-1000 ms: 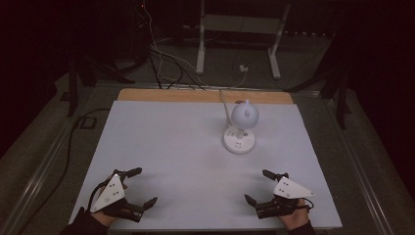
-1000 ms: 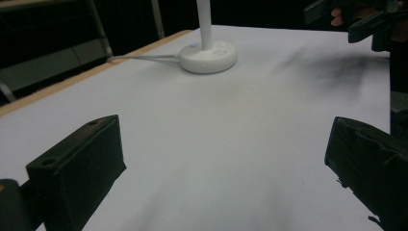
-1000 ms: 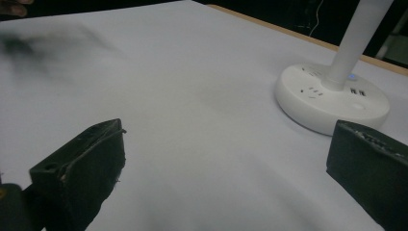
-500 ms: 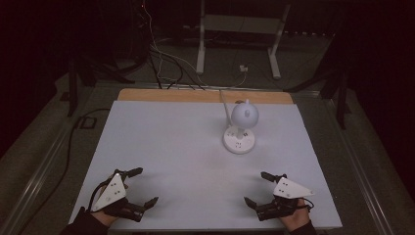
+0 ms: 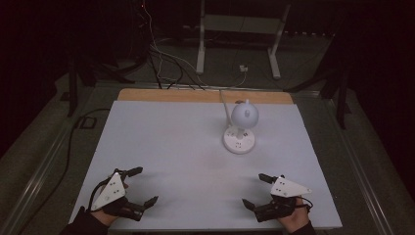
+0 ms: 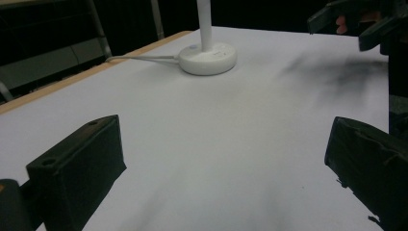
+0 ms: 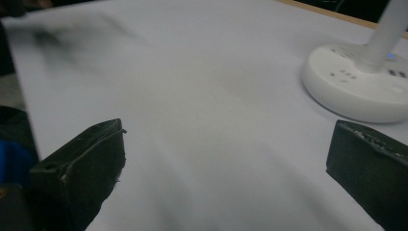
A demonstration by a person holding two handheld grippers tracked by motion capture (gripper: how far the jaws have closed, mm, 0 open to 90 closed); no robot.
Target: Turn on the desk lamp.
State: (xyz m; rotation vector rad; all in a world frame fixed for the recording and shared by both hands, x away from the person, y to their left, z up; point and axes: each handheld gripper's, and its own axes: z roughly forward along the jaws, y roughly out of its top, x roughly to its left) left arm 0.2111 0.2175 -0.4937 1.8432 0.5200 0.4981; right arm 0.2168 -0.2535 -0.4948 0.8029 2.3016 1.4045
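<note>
A white desk lamp (image 5: 241,128) with a round base and a ball-shaped head stands on the white table (image 5: 176,142), right of centre toward the back. Its base (image 6: 207,58) appears far ahead in the left gripper view, and close at the upper right (image 7: 358,89) in the right gripper view. My left gripper (image 5: 142,186) rests open near the front left edge, nothing between its jaws. My right gripper (image 5: 256,191) rests open near the front right edge, also empty. Both point inward across the table.
The lamp's white cord (image 5: 223,104) runs off the back edge over a wooden strip (image 5: 195,96). Cables (image 5: 161,58) and a metal stand (image 5: 240,39) lie on the dark floor behind. A black cable (image 5: 68,147) runs along the left side.
</note>
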